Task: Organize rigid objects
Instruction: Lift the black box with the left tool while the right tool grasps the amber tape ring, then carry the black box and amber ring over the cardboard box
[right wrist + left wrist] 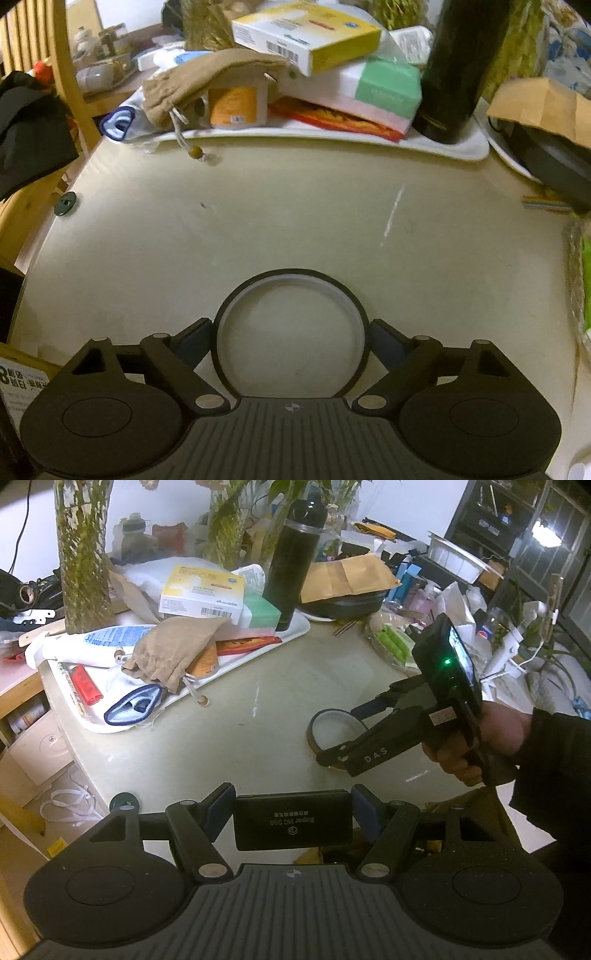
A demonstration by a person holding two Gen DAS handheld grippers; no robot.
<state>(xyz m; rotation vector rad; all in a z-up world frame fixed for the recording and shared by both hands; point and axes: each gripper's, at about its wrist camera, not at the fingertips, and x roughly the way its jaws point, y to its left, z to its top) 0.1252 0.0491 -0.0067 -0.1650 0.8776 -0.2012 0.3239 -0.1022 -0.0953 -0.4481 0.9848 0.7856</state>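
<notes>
Black box [293,820] clamped between left gripper [293,814] fingers, above worktop [258,214] edge. Right gripper [291,341] fingers wide — straddling tape ring [291,280] flat on worktop; contact unclear. White tray [461,149] behind.

the flat black box [292,820] at lower centre of the left wrist view reads "super nc 200", upside down. the right claw [341,734], at right in that view, carries "das" on its finger arm.
</notes>
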